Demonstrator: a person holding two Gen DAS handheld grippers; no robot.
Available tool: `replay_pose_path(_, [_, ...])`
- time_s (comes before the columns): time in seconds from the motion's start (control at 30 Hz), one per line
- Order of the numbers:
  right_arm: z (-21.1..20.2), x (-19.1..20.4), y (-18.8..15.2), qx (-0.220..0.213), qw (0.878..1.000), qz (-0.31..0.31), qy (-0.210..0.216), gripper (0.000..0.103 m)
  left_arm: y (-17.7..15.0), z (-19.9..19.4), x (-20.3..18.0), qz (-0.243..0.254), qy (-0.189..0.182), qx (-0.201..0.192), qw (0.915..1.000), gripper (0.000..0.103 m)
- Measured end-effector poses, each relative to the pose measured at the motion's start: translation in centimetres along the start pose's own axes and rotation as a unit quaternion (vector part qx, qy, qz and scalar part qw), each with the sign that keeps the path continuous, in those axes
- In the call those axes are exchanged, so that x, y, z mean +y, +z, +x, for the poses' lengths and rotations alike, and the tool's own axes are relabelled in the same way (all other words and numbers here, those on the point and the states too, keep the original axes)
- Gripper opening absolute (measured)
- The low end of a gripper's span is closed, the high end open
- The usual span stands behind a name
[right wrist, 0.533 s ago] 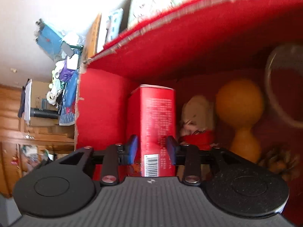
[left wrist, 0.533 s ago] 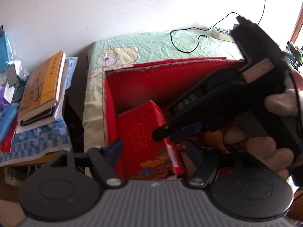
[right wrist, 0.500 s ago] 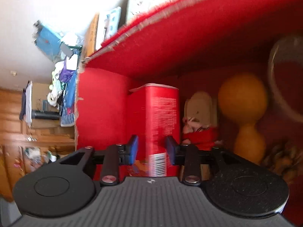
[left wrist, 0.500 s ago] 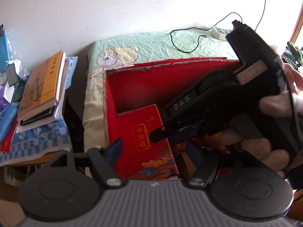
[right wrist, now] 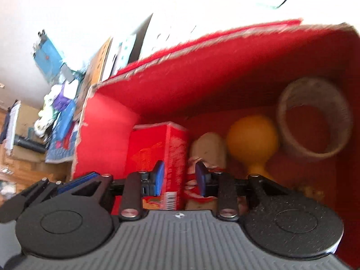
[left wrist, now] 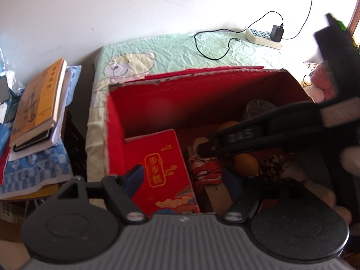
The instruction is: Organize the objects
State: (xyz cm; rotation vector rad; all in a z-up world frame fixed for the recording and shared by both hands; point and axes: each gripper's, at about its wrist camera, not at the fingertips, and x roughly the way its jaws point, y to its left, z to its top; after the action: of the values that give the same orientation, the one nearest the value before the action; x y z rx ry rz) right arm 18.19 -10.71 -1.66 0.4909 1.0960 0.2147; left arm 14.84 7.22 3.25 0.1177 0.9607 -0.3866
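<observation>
Released now: my right gripper [right wrist: 179, 178] is standing with jaws spread, backed off the red rectangular carton [left wrist: 162, 173], no longer clamping it. Nearest, my left gripper [left wrist: 183, 178] is hovering wide open, holding nothing. That carton is sitting upright against the left wall of the red-lined cardboard box [left wrist: 198, 94]. Beyond, an orange gourd-shaped toy [right wrist: 253, 140] and grey tape roll [right wrist: 313, 117] are lying.

A home: teddy-bear cloth [left wrist: 139, 60]; stacked books [left wrist: 38, 103]; power strip [left wrist: 262, 36].
</observation>
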Motion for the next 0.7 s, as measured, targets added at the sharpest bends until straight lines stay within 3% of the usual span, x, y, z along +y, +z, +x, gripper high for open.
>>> replay_pose_path(0.23, [-2.2, -1.2, -0.8, -0.062, 0.996, -0.002, -0.068, 0.046, 0.6, 1.8, -0.8, -0.006, 0.018, 0.015, 0.9997, 0.078])
replay_pose_path(0.7, [-4.0, -1.2, -3.1, -0.101, 0.987, -0.029, -0.121, 0.05, 1.0, 3.5, -2.8, 0.005, 0.074, 0.015, 0.9971, 0.082])
